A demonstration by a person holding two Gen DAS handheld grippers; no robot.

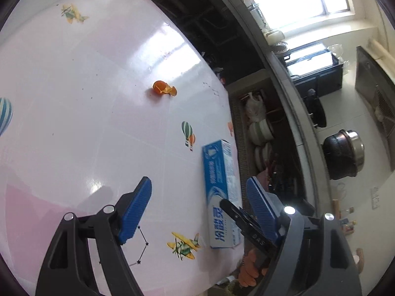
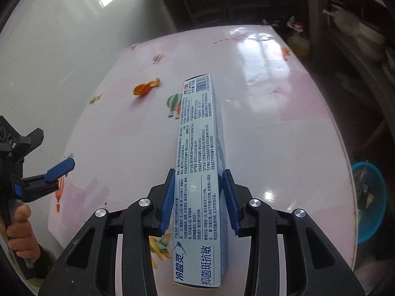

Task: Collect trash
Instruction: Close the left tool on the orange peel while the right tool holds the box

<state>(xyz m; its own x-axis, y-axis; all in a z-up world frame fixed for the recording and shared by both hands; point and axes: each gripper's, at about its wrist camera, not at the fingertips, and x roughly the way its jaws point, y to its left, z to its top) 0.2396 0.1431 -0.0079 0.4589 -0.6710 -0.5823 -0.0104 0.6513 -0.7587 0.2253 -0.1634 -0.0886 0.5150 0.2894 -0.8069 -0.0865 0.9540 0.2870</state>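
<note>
A long blue-and-white toothpaste box (image 2: 200, 162) is raised at a slant over the table, with my right gripper (image 2: 198, 172) shut on its near half. In the left wrist view the same box (image 1: 219, 187) sits at the table's right edge, one black finger (image 1: 237, 212) of the right gripper against it. A piece of orange peel (image 1: 164, 88) lies alone on the glossy pink-and-white table (image 1: 86, 98); the peel (image 2: 145, 87) is left of the box's far end. My left gripper (image 1: 198, 181) is open and holds nothing, just left of the box.
A blue plastic basket (image 2: 370, 197) stands on the floor off the table's right edge. Low shelves with stacked bowls (image 1: 261, 133) run along that side, and a black pot (image 1: 345, 157) stands further out. A hand (image 2: 19, 229) holds the left gripper (image 2: 49, 151).
</note>
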